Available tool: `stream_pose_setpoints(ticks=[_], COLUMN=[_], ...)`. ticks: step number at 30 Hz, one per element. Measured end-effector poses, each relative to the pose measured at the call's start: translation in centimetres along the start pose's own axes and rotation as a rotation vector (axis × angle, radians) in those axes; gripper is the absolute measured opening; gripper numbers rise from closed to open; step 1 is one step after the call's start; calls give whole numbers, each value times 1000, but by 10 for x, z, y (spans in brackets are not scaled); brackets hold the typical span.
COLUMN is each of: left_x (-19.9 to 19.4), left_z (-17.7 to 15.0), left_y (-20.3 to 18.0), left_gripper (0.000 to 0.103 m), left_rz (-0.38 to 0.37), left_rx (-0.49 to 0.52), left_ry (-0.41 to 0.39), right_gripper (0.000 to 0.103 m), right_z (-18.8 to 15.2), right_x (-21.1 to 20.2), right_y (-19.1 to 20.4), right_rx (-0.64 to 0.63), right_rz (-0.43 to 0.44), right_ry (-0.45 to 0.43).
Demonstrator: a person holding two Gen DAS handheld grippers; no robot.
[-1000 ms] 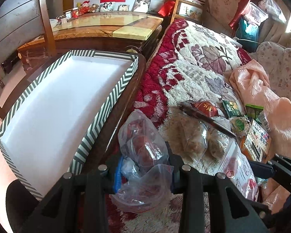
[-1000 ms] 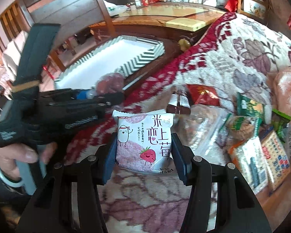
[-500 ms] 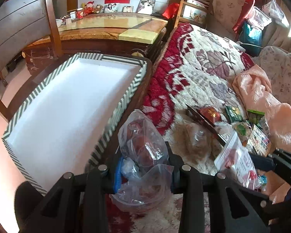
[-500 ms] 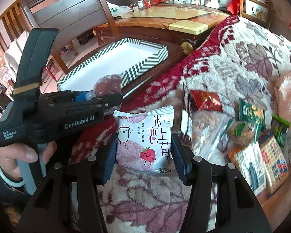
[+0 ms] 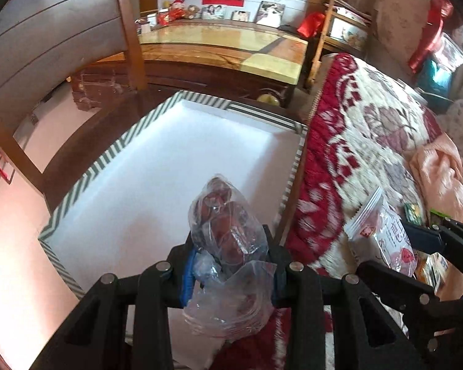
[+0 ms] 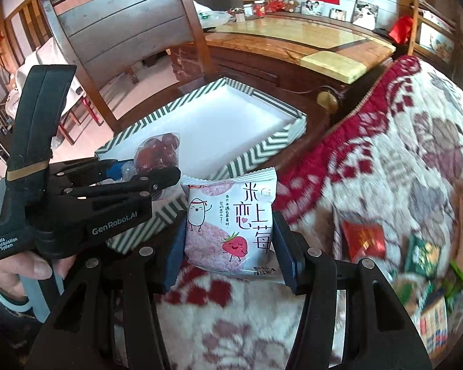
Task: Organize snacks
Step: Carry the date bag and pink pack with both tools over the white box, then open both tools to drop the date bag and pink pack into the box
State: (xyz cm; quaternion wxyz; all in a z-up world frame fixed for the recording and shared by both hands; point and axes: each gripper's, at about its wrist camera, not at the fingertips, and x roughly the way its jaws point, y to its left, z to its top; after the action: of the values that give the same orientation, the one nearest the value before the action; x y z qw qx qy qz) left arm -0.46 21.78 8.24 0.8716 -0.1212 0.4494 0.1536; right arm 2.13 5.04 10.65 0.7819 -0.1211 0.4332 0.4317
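Note:
My left gripper [image 5: 228,265] is shut on a clear plastic bag of dark red dried fruit [image 5: 225,225] and holds it over the near end of a white box with a green-striped rim [image 5: 108,157]. In the right wrist view the left gripper [image 6: 145,172] and its bag [image 6: 157,152] show at the left, above the box [image 6: 262,151]. My right gripper [image 6: 230,231] is shut on a white and pink strawberry snack packet [image 6: 231,219], held above the blanket beside the box. That packet also shows in the left wrist view [image 5: 382,237].
A red and cream floral blanket [image 6: 401,160] covers the sofa at the right. Several snack packets [image 6: 416,259] lie on it at the right edge. A wooden chair [image 6: 123,27] and a wooden table [image 6: 293,40] stand behind the box.
Both grippers have moved left with their loads. The left gripper's bag has passed from the blanket's edge to over the box. The snack pile has slid to the right of both views.

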Motion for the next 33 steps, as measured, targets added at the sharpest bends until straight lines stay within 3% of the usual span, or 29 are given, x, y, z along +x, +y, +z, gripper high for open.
stream_pose_setpoints(ticks=[22,33], left_x=[53,70], left_z=[22,14], left_y=[63,80], left_gripper=[38,40], left_rz=[34,65], left_rx=[-152,-210], left_ry=[110,174], right_gripper=[52,52], right_z=[74,74], right_x=[89,134], right_y=[27,24], right_rx=[-65,-60], right_rz=[53,51], right_ry=[72,161])
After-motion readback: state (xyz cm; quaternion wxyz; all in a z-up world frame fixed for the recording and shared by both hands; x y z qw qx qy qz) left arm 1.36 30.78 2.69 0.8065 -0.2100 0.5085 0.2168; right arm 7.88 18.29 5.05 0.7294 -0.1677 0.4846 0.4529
